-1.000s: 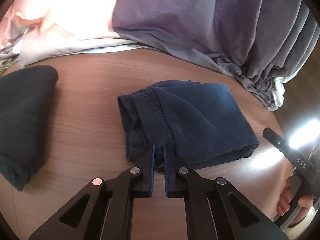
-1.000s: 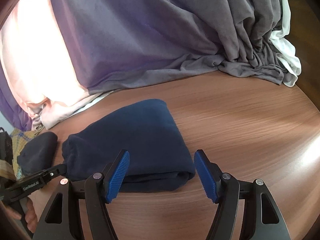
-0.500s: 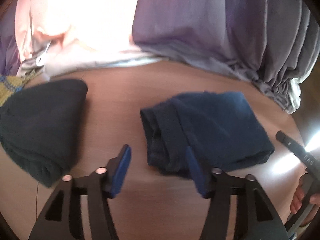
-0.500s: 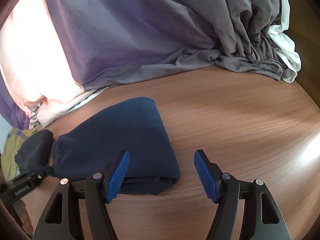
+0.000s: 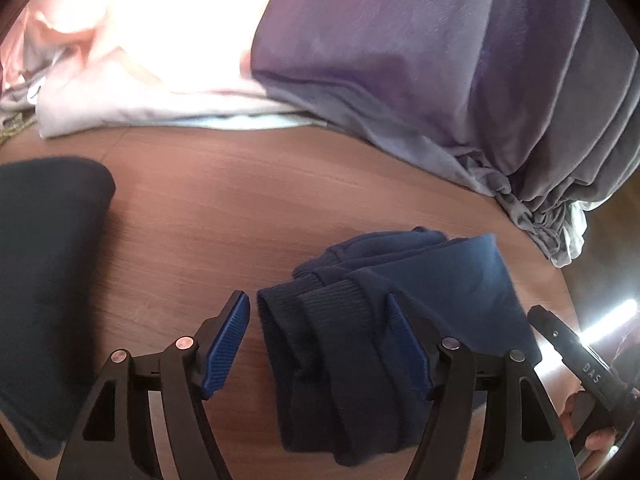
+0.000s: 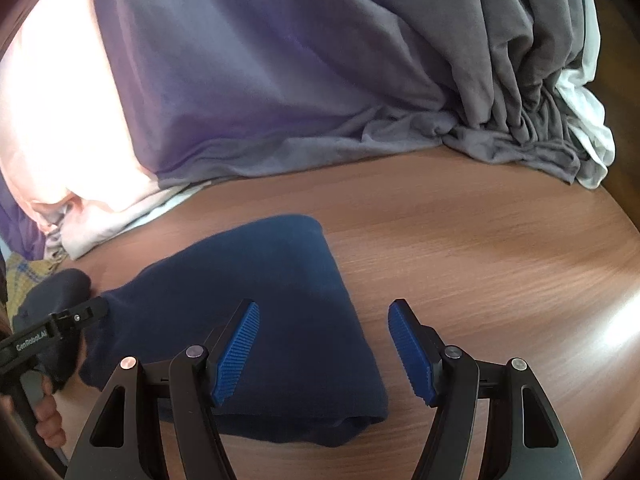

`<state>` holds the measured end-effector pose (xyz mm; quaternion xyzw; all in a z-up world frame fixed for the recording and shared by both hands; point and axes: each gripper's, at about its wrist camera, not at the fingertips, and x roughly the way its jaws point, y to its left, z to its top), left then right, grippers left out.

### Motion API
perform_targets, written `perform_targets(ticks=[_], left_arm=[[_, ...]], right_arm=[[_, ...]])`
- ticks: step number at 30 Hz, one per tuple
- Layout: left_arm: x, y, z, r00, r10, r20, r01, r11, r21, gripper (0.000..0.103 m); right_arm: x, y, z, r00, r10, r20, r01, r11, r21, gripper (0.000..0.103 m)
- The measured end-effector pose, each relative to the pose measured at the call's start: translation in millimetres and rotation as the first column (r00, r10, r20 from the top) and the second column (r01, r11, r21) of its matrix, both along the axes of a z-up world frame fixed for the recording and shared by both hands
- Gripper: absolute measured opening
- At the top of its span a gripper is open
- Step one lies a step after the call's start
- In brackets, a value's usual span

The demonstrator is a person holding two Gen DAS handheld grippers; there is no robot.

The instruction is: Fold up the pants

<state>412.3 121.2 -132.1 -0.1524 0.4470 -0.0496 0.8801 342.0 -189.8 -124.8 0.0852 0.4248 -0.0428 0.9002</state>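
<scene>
I judge the fold complete: the navy pants (image 6: 256,320) lie as a compact bundle on the wooden table (image 6: 480,264), toward its near edge, with the ribbed cuffs (image 5: 332,312) stacked at one end. My left gripper (image 5: 320,344) has just been opening; its jaws straddle the cuffs without pressing. My right gripper (image 6: 324,352) stands apart, empty, over the bundle's other end. Both point steeply downward.
</scene>
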Motion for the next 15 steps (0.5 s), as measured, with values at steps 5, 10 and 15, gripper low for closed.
perform_targets(ticks=[5, 10, 15], left_arm=[[5, 1, -16, 1.0, -0.018, -0.026, 0.016, 0.999, -0.047, 0.072], [7, -6, -19, 0.999, -0.047, -0.013, 0.046, 0.998, -0.029, 0.072], [9, -6, -24, 0.998, -0.062, -0.007, 0.062, 0.996, -0.069, 0.066]], right_arm=[[-1, 3, -13, 0.999, -0.018, -0.033, 0.017, 1.0, -0.02, 0.068], [-5, -5, -21, 0.997, -0.046, -0.054, 0.045, 0.999, -0.018, 0.068], [-4, -10, -28, 0.996, -0.05, -0.072, 0.051, 0.999, 0.006, 0.068]])
